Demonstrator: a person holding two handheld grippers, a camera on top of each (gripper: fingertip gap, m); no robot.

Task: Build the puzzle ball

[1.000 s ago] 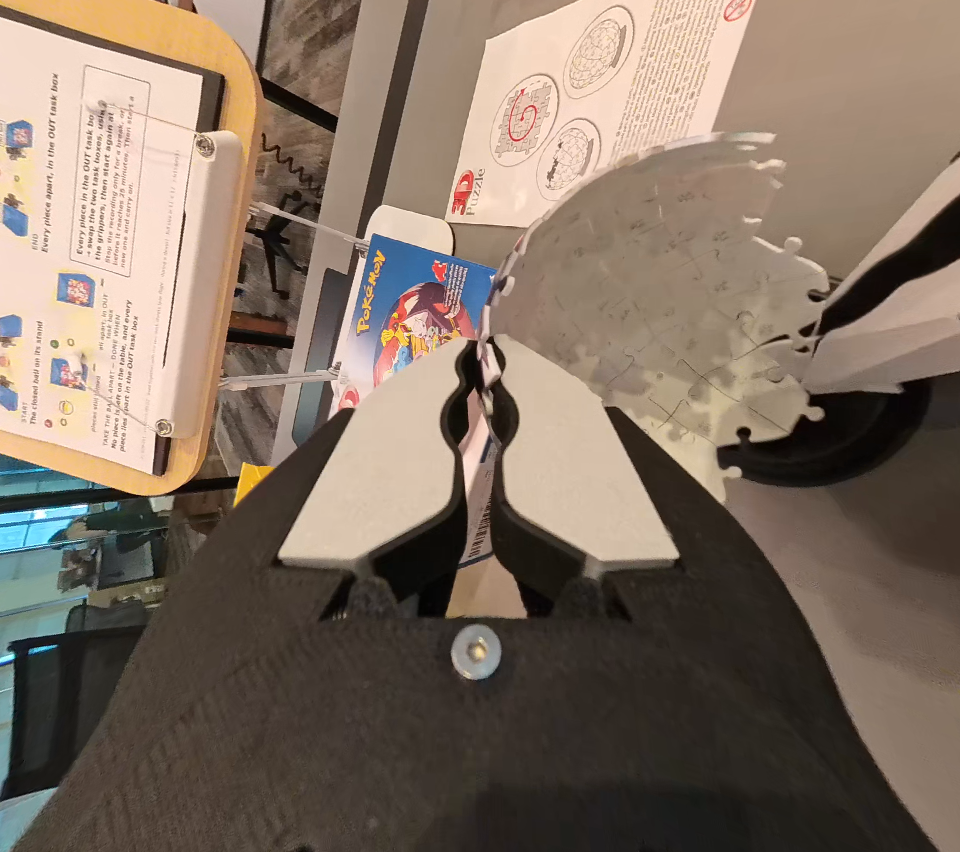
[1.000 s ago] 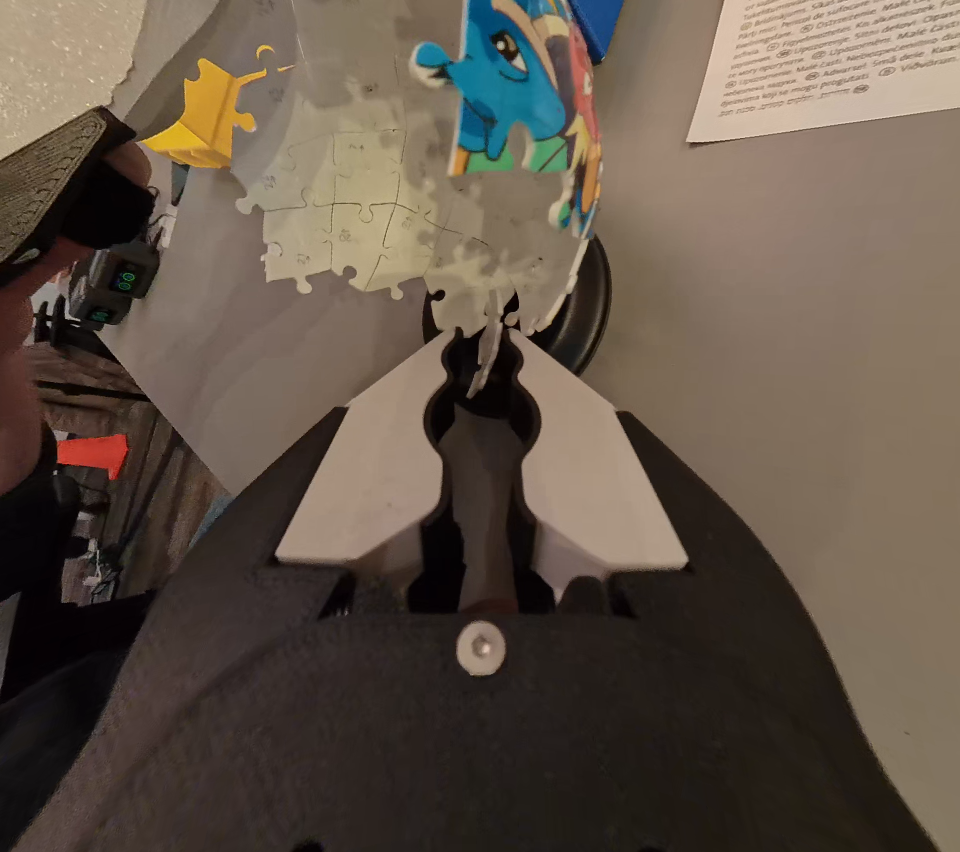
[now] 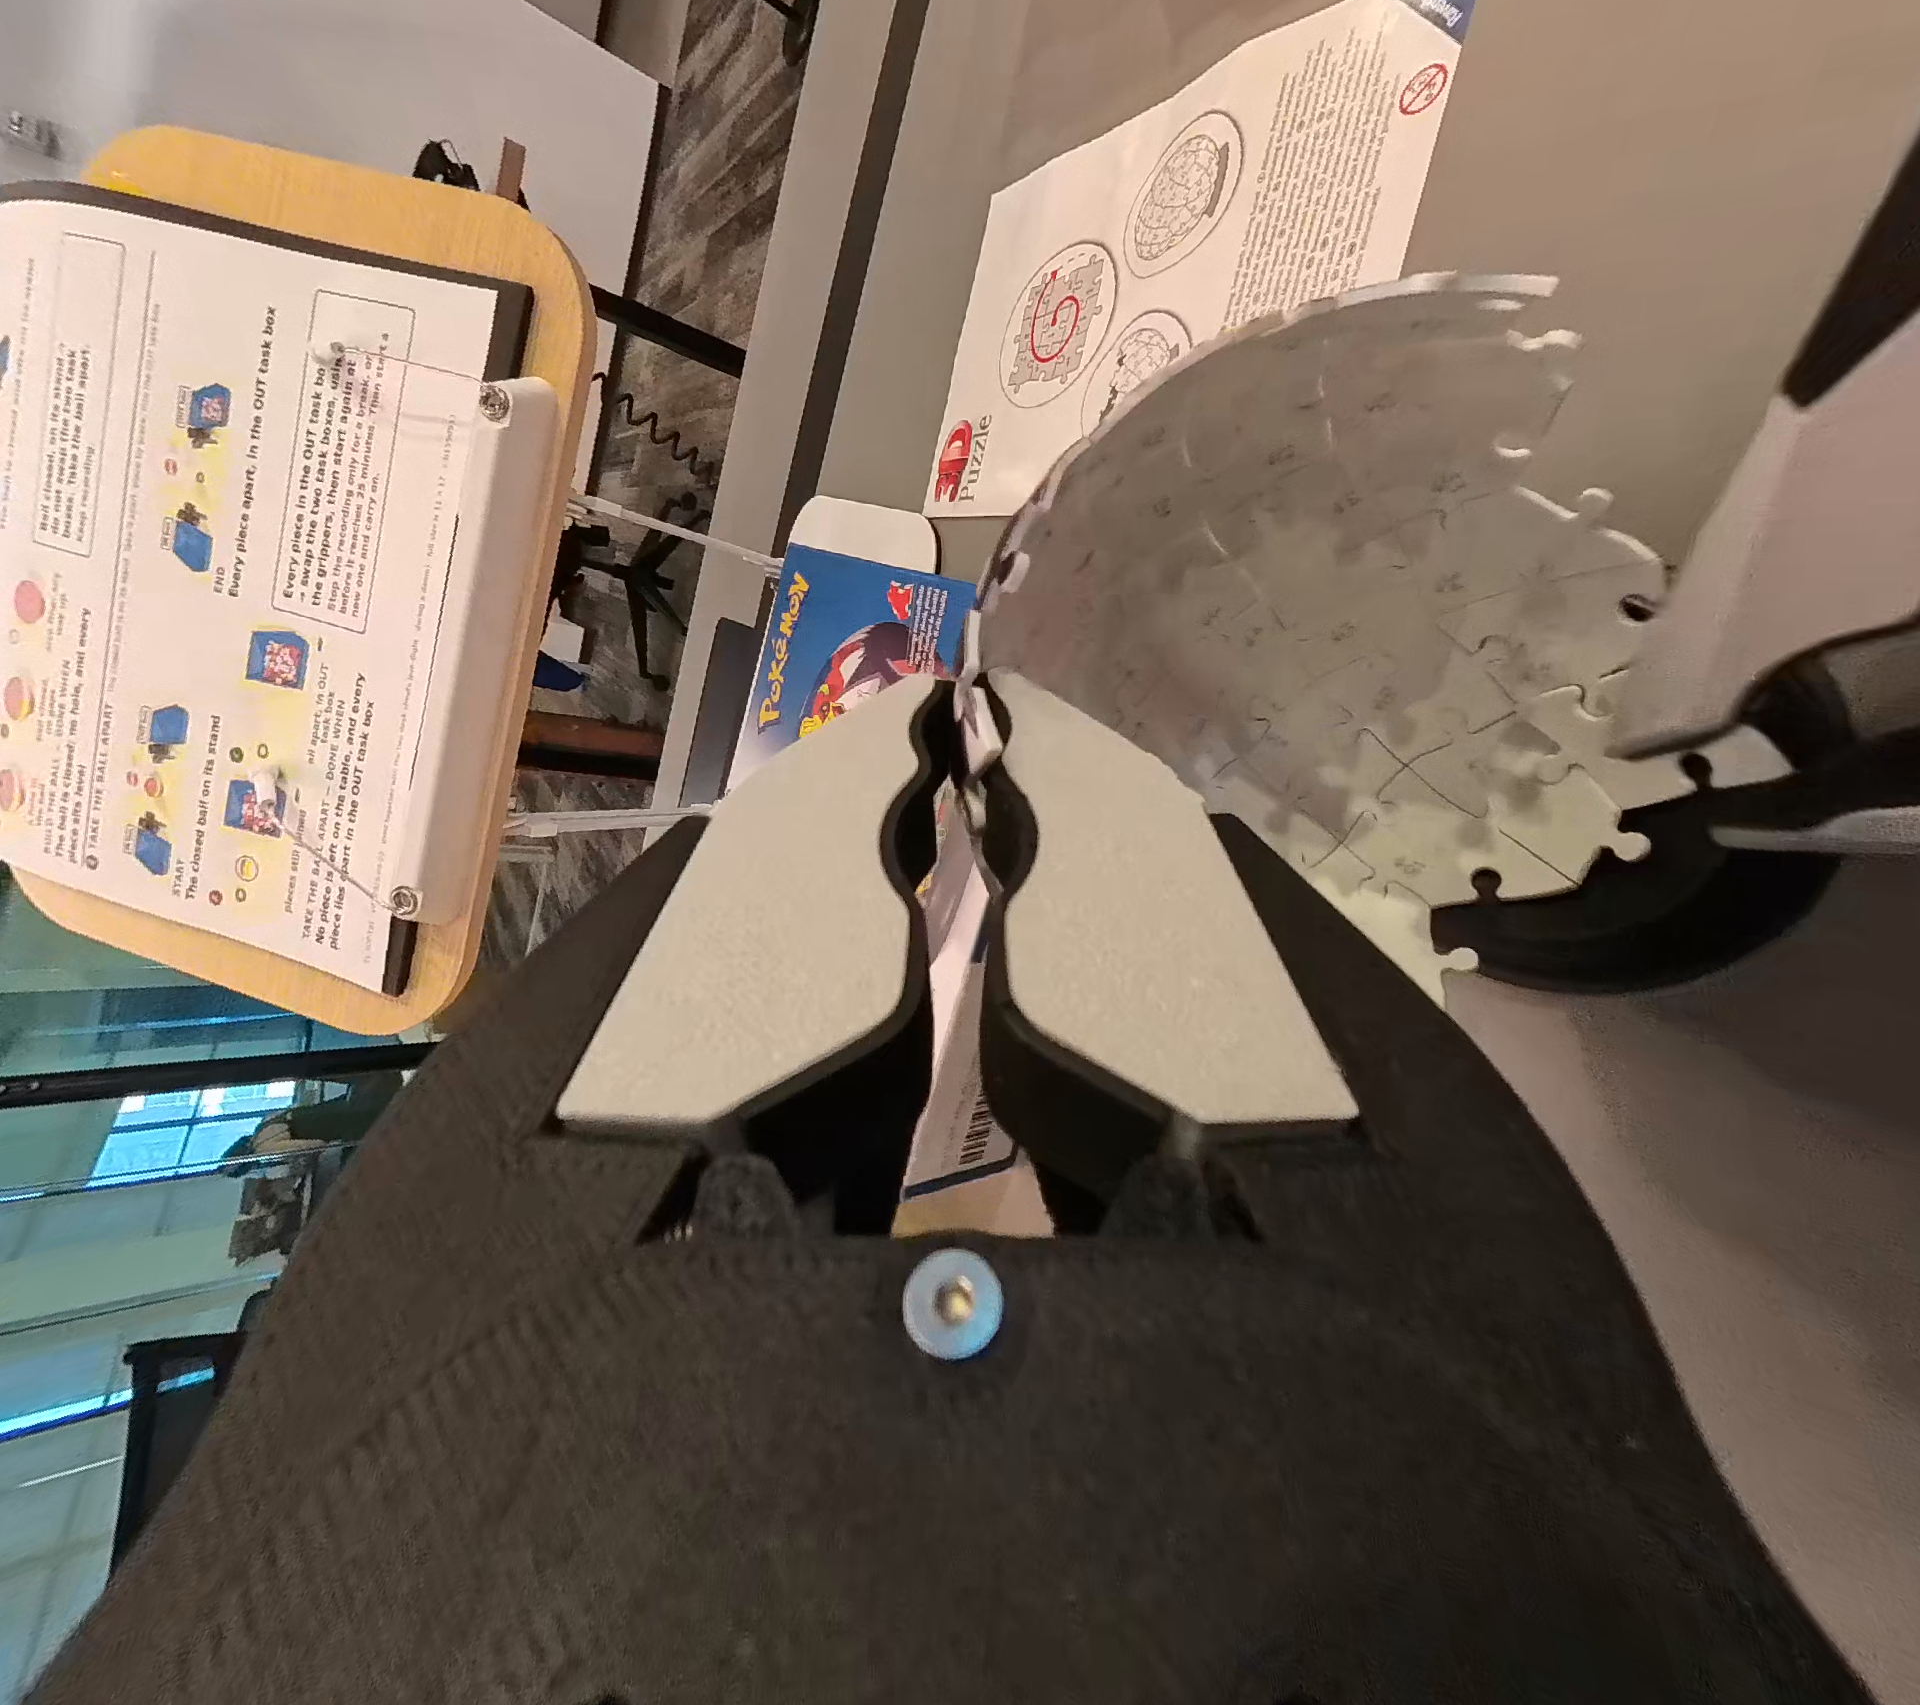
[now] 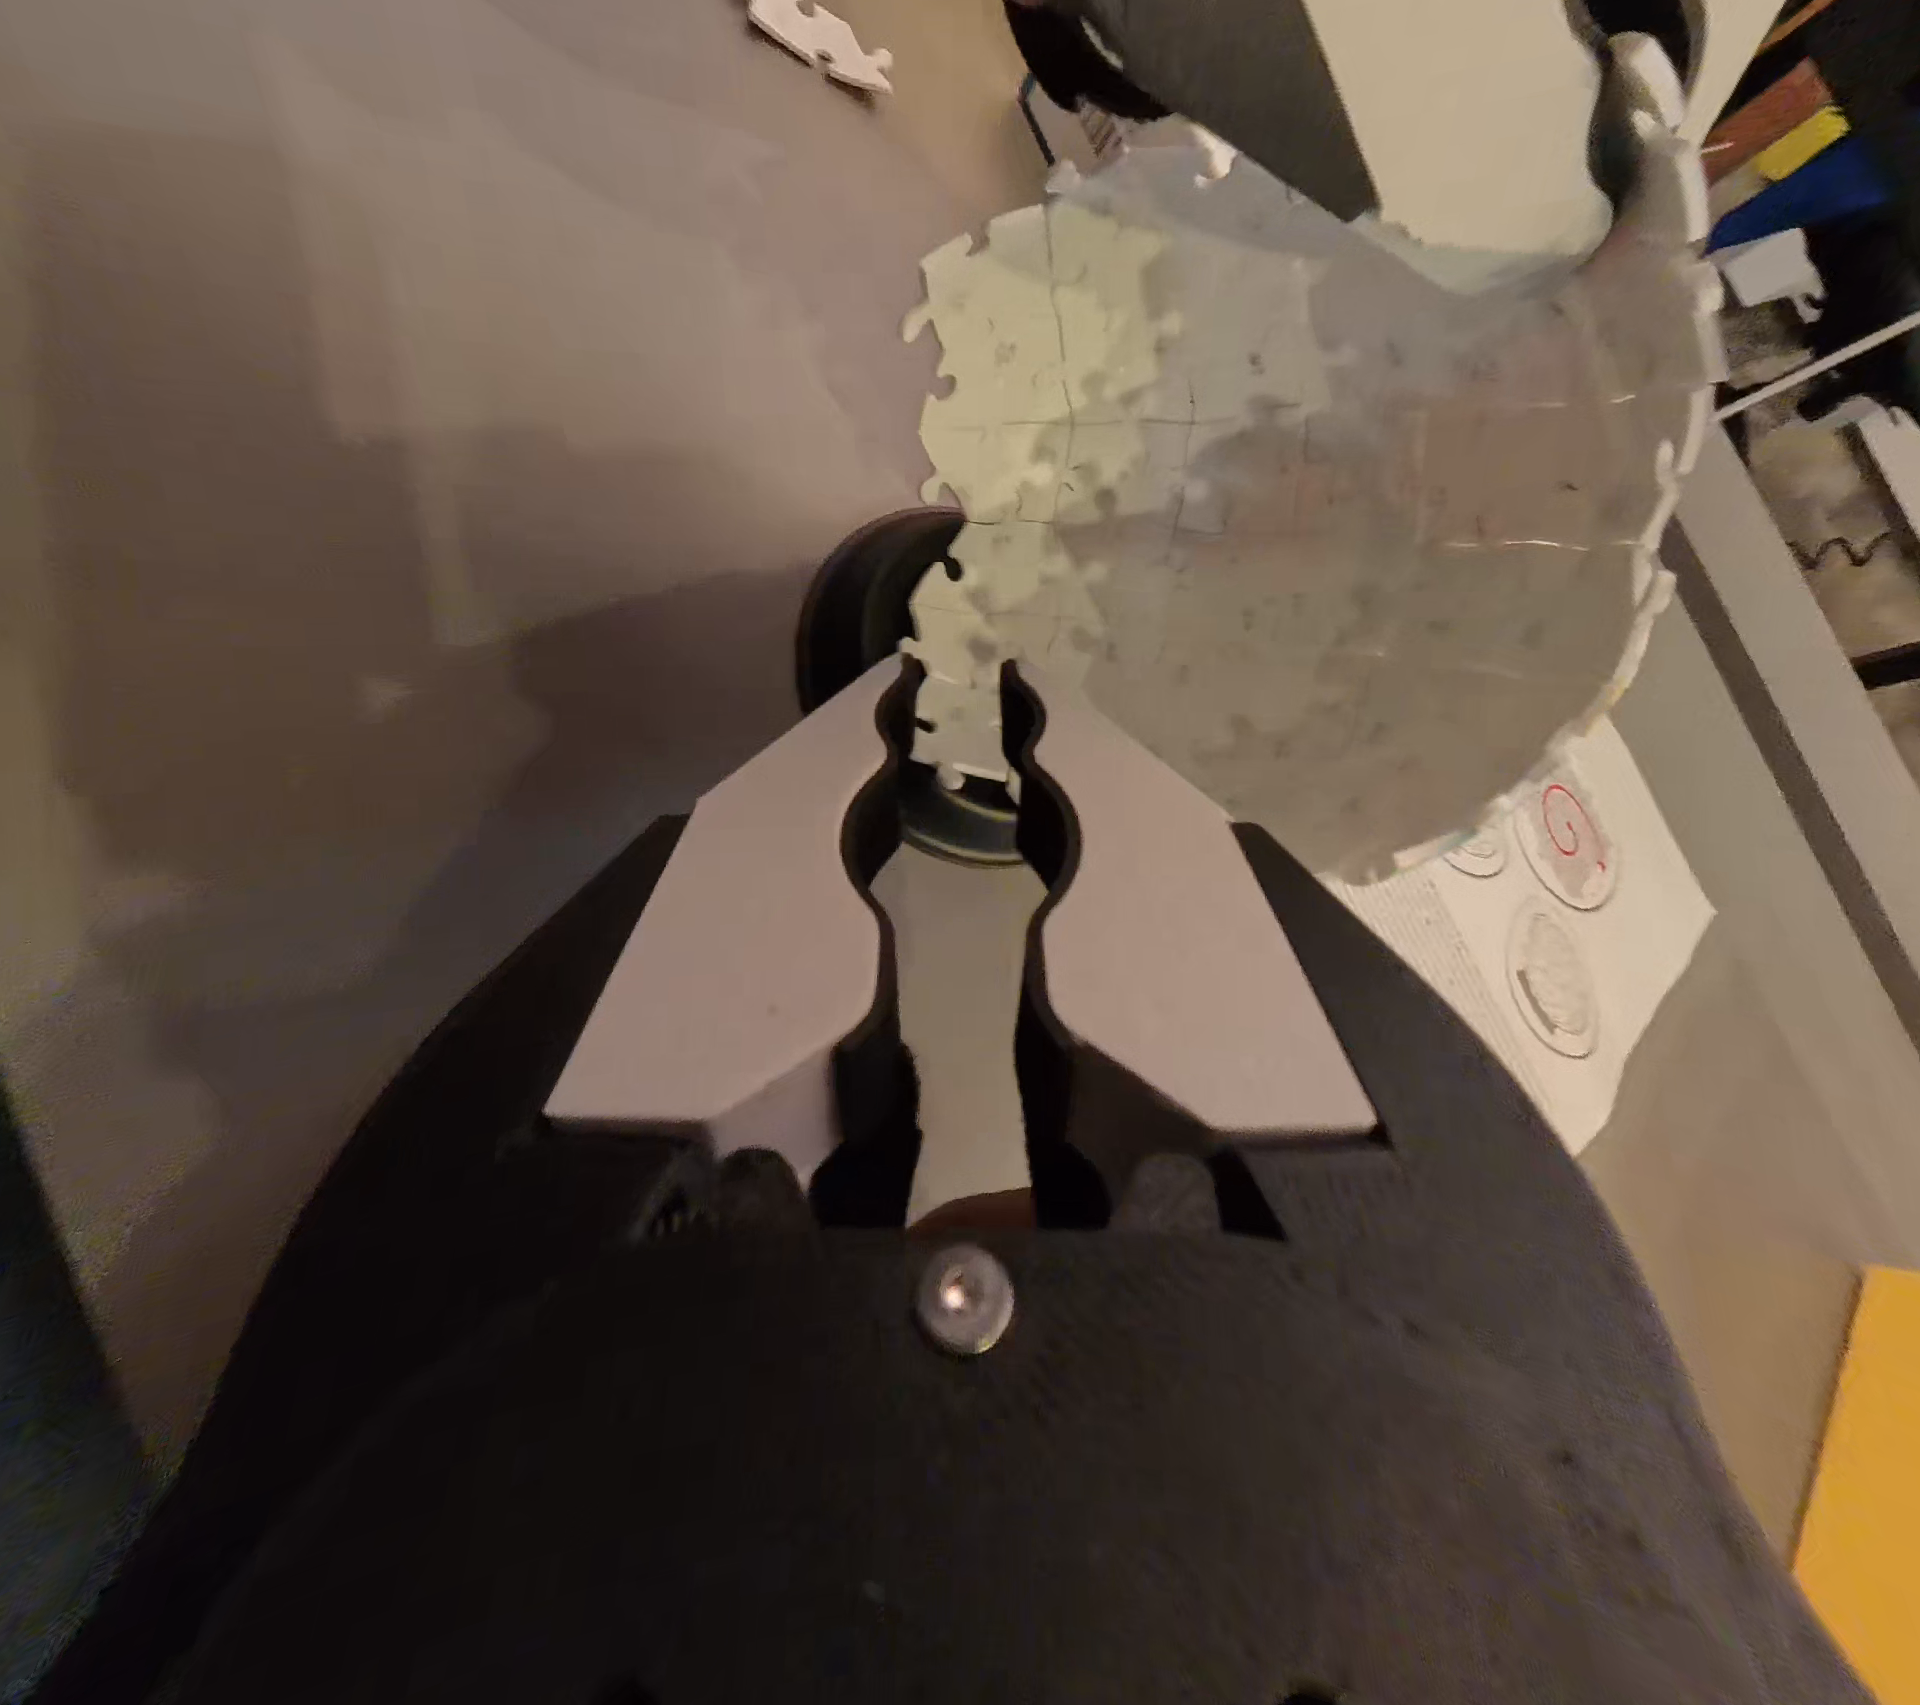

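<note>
I have the half-built puzzle ball [image 3: 1340, 606] pinched from 2 sides and held up off the grey table [image 4: 416, 305]. My left gripper [image 3: 971, 725] is nearly closed, its fingers squeezing the thin edge of the shell. My right gripper [image 4: 961, 720] is closed almost as far on the opposite edge, with a knobby piece sitting between its fingertips.

The ball is a curved shell of interlocked pieces, open on 1 side, and I am looking at its pale grey-white inner face, with fine seams between pieces and a ragged rim of tabs and notches. Just below it sits the round black stand [image 4: 857, 606]. 2 loose white pieces [image 4: 810, 29] lie well apart on the table. The folded instruction sheet [image 3: 1226, 242] and the blue puzzle box [image 3: 842, 668] lie beyond the ball.
</note>
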